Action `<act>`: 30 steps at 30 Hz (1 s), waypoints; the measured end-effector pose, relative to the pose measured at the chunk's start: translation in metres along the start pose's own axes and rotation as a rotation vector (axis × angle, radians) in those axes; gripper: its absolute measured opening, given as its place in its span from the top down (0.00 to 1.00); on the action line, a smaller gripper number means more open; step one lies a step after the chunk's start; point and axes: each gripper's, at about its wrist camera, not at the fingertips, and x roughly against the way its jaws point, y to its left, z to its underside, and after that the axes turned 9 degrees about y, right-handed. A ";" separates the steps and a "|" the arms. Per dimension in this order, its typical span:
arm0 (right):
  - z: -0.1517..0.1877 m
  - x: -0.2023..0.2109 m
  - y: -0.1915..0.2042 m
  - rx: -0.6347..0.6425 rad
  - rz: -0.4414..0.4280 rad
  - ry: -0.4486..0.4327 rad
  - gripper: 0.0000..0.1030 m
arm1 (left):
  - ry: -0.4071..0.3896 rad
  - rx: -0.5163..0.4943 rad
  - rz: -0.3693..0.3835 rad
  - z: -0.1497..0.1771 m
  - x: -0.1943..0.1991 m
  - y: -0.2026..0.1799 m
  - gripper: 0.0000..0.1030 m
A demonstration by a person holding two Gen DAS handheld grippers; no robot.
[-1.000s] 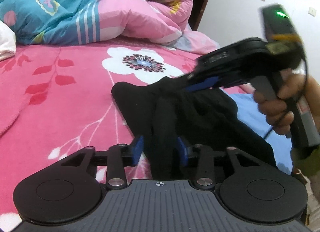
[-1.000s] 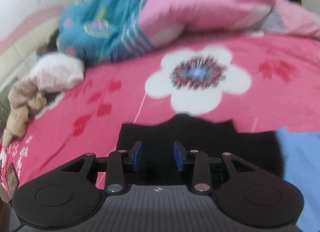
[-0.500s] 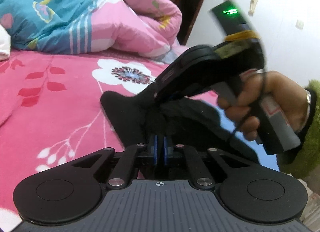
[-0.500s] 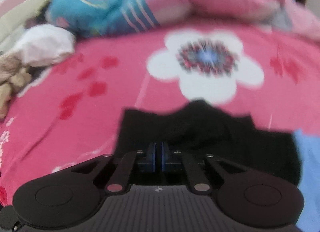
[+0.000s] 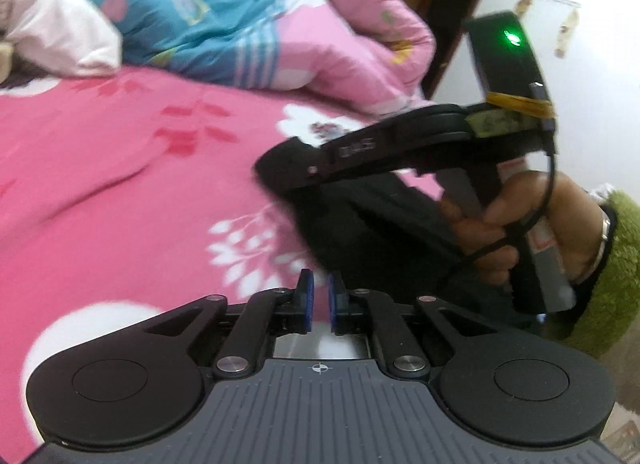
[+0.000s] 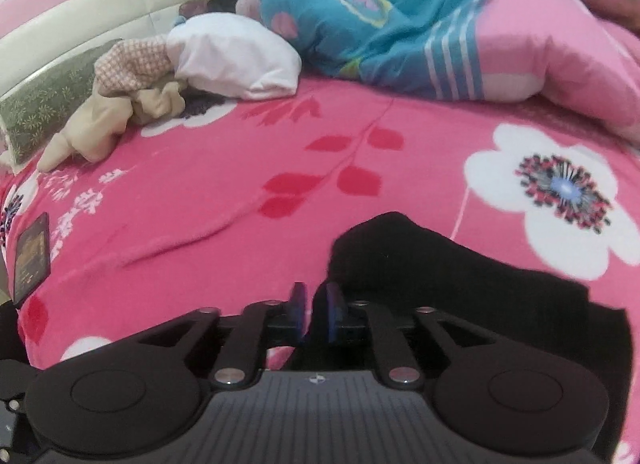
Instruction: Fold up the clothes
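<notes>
Keep right gripper (image 6: 316, 312) pinched on black garment (image 6: 460, 276), carry toward 12 o'clock; left gripper (image 5: 319, 300) slightly parted, empty.

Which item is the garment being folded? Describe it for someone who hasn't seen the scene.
Start from the pink floral bedspread covering the bed. Near its front edge, below the big white flower, lies a black garment, the only plain dark cloth there, unlike the patterned quilts behind.

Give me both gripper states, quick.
Left gripper: slightly open, holding nothing.
Right gripper: nearly closed on the black garment.
</notes>
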 end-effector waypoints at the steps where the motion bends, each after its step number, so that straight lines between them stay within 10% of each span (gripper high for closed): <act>1: 0.001 0.001 -0.002 -0.020 -0.006 -0.004 0.70 | 0.001 0.009 -0.011 -0.001 0.002 0.003 0.90; 10: 0.082 0.130 -0.081 -0.410 0.038 -0.320 0.48 | -0.087 0.004 -0.014 -0.022 0.023 0.004 0.31; 23: 0.256 0.171 -0.112 -0.792 0.005 -0.359 0.55 | 0.028 -0.378 -0.018 -0.009 0.007 -0.074 0.27; 30: 0.255 0.148 -0.118 -0.790 -0.125 -0.350 0.62 | 0.021 -0.543 -0.105 0.018 0.021 -0.102 0.39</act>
